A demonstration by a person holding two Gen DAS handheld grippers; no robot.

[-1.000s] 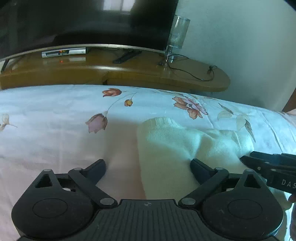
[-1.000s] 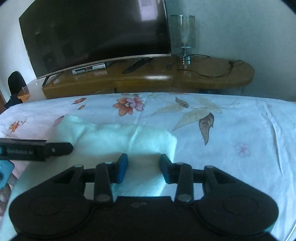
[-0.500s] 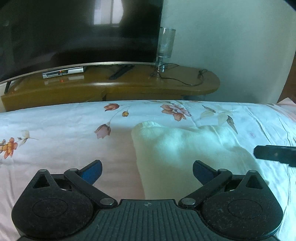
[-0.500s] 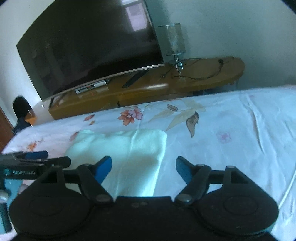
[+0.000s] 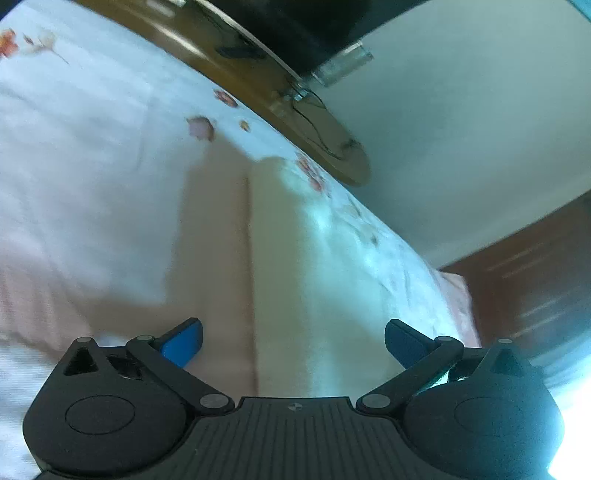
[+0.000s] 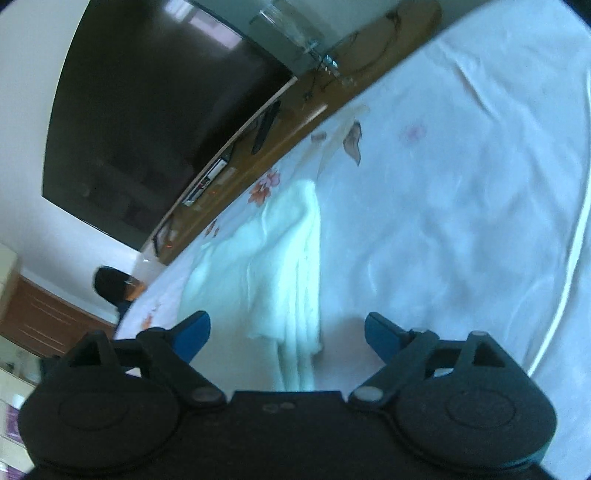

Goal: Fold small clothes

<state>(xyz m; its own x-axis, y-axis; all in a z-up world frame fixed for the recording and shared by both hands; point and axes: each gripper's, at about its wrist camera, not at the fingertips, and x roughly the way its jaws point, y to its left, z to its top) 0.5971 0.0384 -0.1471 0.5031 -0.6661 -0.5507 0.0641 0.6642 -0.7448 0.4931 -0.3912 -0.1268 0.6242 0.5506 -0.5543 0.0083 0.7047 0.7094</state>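
A folded cream knit garment [image 5: 295, 266] lies on the flowered bedsheet [image 5: 92, 155]. In the left wrist view it runs from between the fingers up the middle, blurred by motion. My left gripper [image 5: 293, 341] is open and empty just above its near end. In the right wrist view the same garment [image 6: 280, 266] lies folded in a long strip ahead of the fingers. My right gripper [image 6: 288, 332] is open and empty above its near end. Both views are strongly tilted.
A wooden TV bench [image 6: 295, 122] with a dark TV [image 6: 159, 110], a glass lamp [image 6: 295, 22] and cables stands beyond the bed. A brown wooden door or cabinet [image 5: 535, 277] is at the right of the left wrist view. The bedsheet [image 6: 461, 184] stretches right.
Both grippers have let go and pulled back from the garment, and both have rolled so the views tilt. The right gripper opened wide a second ago. The garment lies still.
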